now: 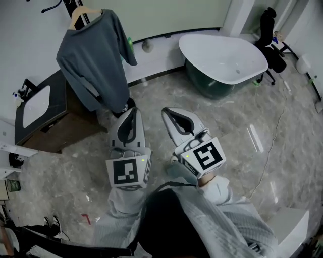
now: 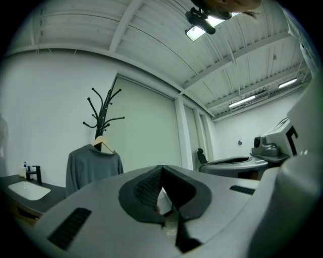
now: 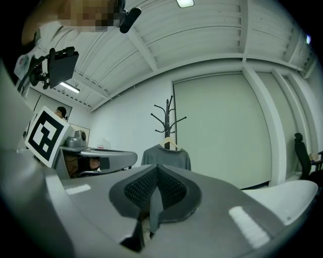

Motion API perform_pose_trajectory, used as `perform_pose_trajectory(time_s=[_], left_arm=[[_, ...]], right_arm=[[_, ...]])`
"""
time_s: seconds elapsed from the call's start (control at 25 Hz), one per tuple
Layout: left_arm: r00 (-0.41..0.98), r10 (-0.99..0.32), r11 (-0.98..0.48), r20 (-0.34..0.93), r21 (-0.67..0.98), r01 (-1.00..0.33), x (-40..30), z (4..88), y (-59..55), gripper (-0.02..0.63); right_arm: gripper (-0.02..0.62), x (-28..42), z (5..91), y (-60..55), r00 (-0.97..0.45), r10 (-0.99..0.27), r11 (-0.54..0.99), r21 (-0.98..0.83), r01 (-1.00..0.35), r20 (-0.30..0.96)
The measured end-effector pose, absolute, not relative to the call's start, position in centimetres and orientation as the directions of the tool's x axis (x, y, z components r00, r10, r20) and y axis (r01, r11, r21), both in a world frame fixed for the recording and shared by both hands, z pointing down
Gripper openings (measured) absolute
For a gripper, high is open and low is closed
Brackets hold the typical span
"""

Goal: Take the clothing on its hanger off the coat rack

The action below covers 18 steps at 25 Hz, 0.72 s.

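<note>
Both your claws are pressed together and hold nothing. The left gripper (image 1: 130, 120) and right gripper (image 1: 174, 118) sit side by side low in front of you, tips aimed at the coat rack (image 2: 103, 112) and well apart from it. That reads as a ready stance: I judge the reach has not begun, and you will need to spread the jaws before you can pinch anything.

The sweater (image 1: 95, 59) hangs on its wooden hanger (image 1: 81, 15) high on the rack, at the far left beside the dark vanity (image 1: 55, 103), with the bathtub (image 1: 224, 55) well off to the right. The hanger's shoulders keep the sweater spread and off the floor. How its hook sits on the rack is too small to tell. The wood that shows at the collar is probably the firmest place to grip, since the cloth alone would slide.

No brand or readable writing shows. The only print is the black-and-white square markers on each gripper's cube (image 1: 206, 155).
</note>
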<state>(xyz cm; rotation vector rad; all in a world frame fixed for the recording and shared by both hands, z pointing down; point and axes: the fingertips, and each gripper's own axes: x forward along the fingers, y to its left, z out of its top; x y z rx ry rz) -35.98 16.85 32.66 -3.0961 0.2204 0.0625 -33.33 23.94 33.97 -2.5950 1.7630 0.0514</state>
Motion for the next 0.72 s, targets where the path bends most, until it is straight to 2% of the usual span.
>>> perform_pose_trajectory(time_s=[0.28,0.48,0.72], left_arm=[[0.974,-0.222,-0.973,-0.046,-0.048,-0.224,-25.1,30.9,17.4,0.005],[0.962,-0.273,-0.959,-0.010,-0.071,-0.273,-20.5,31.1,15.6,0.005],[0.961,-0.275,-0.959,0.019,-0.074,-0.273,-14.5,32.6,12.4,0.005]], right_arm=[[0.003,-21.4,33.0,24.6,0.283,-0.958,-0.283,-0.011,-0.959,-0.037],[0.003,-16.5,33.8,24.1,0.273,-0.961,-0.270,-0.055,-0.961,-0.047],[0.003,-10.7,35.0,21.6,0.294,-0.955,-0.292,-0.068,-0.954,-0.032]])
